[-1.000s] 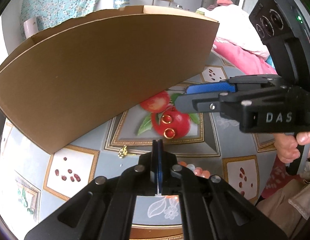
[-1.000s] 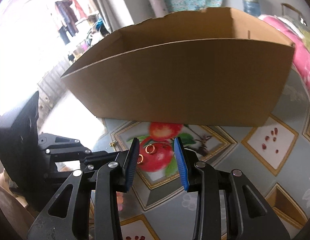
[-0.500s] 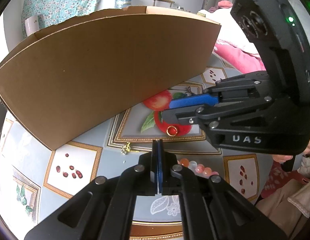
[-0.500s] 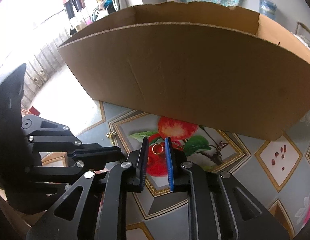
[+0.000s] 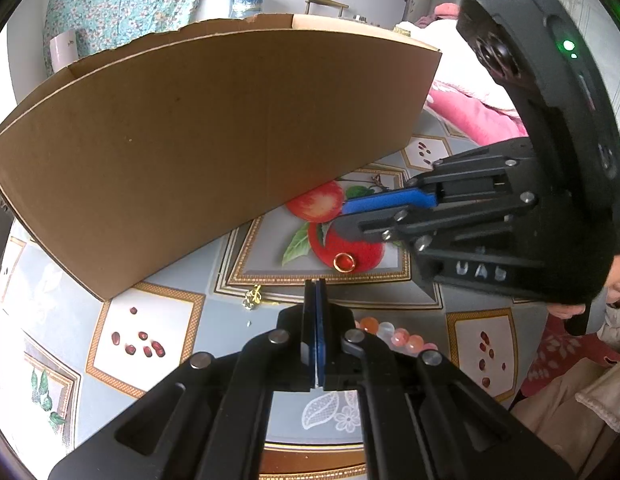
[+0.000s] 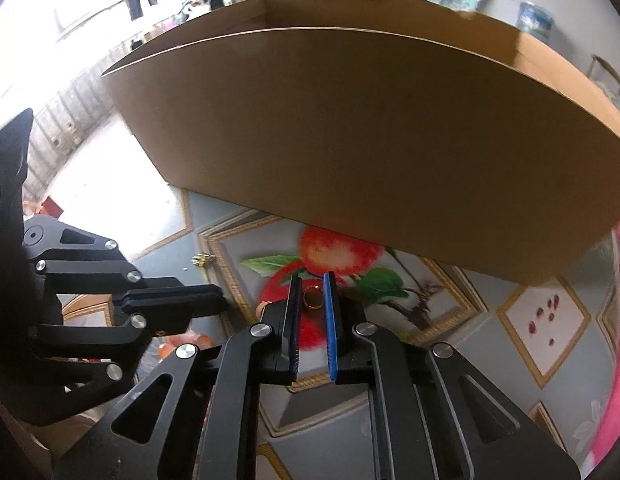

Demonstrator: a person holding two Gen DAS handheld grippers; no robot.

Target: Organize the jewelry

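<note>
The right gripper (image 6: 313, 292) has its blue pads pinched on a gold ring (image 6: 312, 298), tips close above the apple print of the tablecloth (image 6: 390, 392), apparently so the ring can go up into the cardboard box (image 6: 370, 140) just behind. The left gripper (image 5: 314, 292) sits clenched on nothing, parked near the table edge out of the way, with a second ring (image 5: 344, 261), a small gold trinket (image 5: 253, 297) and a bead bracelet (image 5: 394, 334) lying loose around it, probably next
</note>
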